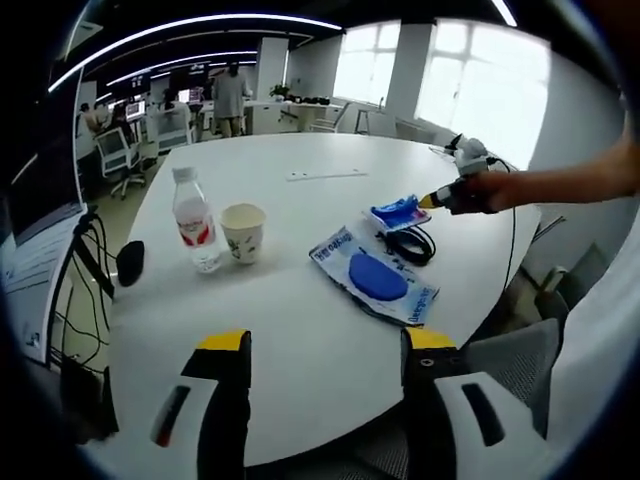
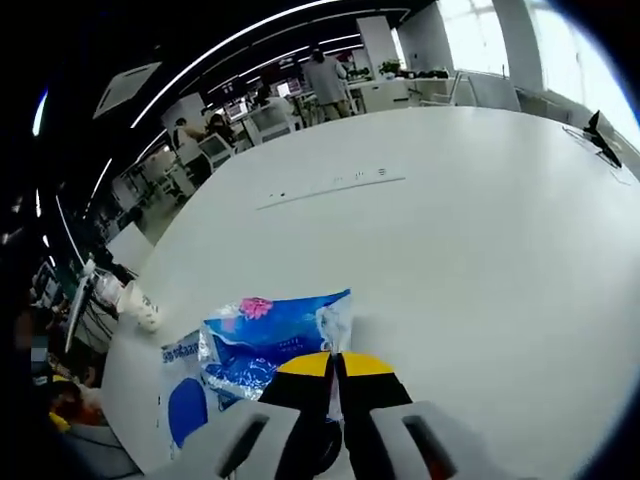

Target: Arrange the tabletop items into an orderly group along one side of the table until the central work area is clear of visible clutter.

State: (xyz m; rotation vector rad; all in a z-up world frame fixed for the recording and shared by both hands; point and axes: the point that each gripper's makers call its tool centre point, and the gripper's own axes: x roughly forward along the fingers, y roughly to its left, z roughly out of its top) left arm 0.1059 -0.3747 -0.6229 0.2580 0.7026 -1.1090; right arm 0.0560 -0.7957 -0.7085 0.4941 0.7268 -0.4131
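Pinching blue packet (image 2: 270, 340) (fingers (image 2: 305, 366) closed)

Smooth matt white desk (image 1: 330, 210); clear plastic bottle (image 1: 196, 222); paper cup (image 1: 243, 232); glossy, crinkled blue plastic packet (image 2: 272, 338).

Our left gripper (image 1: 325, 345) has two broad black jaws capped with yellow tips, and each jaw sits on a pale grey housing. The left housing has a slim slot marked in red and dark grey; the right housing has a dark oblong slot. Our right gripper (image 2: 335, 365) looks the same: black jaws with yellow tips on light grey shoulders, each with a dark oblong recess. In the left gripper view it (image 1: 440, 199) shows a yellow tip and a grey-white top, and our forearm (image 1: 560, 185) behind it is bare, with no sleeve.
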